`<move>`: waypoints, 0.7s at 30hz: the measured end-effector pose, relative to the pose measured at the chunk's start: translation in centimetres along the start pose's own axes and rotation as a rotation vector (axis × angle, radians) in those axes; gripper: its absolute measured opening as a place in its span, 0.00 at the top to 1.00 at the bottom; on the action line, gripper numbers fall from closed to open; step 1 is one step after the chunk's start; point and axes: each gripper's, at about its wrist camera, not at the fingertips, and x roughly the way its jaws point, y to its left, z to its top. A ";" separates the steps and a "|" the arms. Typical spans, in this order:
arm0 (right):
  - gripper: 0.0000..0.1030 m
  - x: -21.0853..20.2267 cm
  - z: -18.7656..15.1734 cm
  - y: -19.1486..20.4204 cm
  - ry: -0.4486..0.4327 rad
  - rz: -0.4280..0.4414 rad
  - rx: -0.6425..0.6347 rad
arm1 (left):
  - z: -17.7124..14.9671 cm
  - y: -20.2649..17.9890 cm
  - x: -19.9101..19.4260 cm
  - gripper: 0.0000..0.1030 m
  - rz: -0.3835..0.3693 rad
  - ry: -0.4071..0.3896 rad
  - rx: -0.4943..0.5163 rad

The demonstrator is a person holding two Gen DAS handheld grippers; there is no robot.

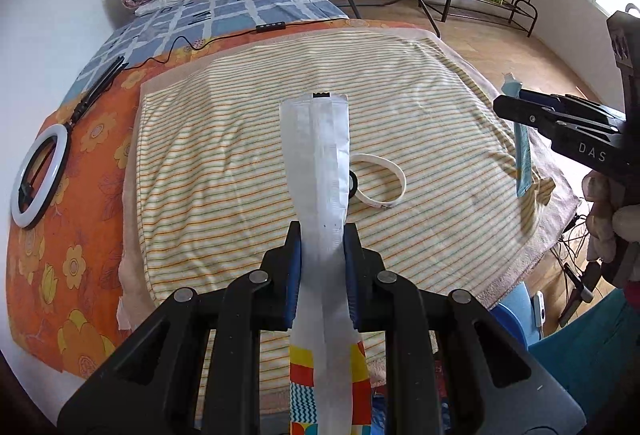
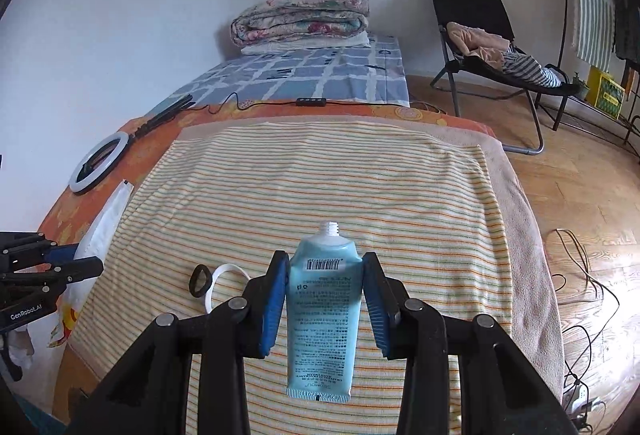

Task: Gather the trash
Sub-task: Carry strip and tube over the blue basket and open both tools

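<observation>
My left gripper [image 1: 322, 235] is shut on a long white snack wrapper [image 1: 320, 163] with a colourful printed lower end, held above the striped blanket [image 1: 224, 163]. It also shows at the left of the right wrist view [image 2: 102, 223]. My right gripper [image 2: 325, 263] is shut on a light blue capless tube [image 2: 322, 311], held above the blanket; the tube also shows in the left wrist view [image 1: 520, 151]. A white wristband [image 1: 380, 179] and a small black ring [image 2: 200, 281] lie on the blanket.
A ring light [image 1: 38, 175] with its stand and cable lies on the orange floral sheet at the left. A folded quilt [image 2: 300, 15] sits at the bed's far end. A black lounge chair [image 2: 496, 47] with clothes stands on the wood floor, with cables [image 2: 580, 275] at the right.
</observation>
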 end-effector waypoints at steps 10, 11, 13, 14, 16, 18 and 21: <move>0.63 -4.8 -5.0 1.7 0.010 0.077 -0.018 | -5.5 -4.9 -2.1 0.82 -0.039 -0.023 -0.012; 0.63 -5.2 -5.6 1.7 0.017 0.085 -0.016 | -5.9 -5.3 -2.1 0.82 -0.037 -0.027 -0.014; 0.63 -5.9 -7.1 1.8 0.031 0.100 -0.011 | -6.9 -5.8 -2.2 0.83 -0.048 -0.023 -0.027; 0.63 -6.2 -7.7 1.7 0.040 0.108 -0.008 | -7.3 -6.1 -2.1 0.82 -0.050 -0.019 -0.029; 0.63 -6.6 -8.8 1.8 0.053 0.122 -0.006 | -8.1 -6.8 -1.8 0.82 -0.042 -0.011 -0.018; 0.63 -7.0 -10.0 2.0 0.061 0.125 -0.012 | -8.9 -7.3 -1.6 0.83 -0.038 -0.004 -0.012; 0.63 -7.2 -11.5 2.0 0.079 0.132 -0.008 | -9.9 -7.6 -1.2 0.82 -0.053 0.001 -0.029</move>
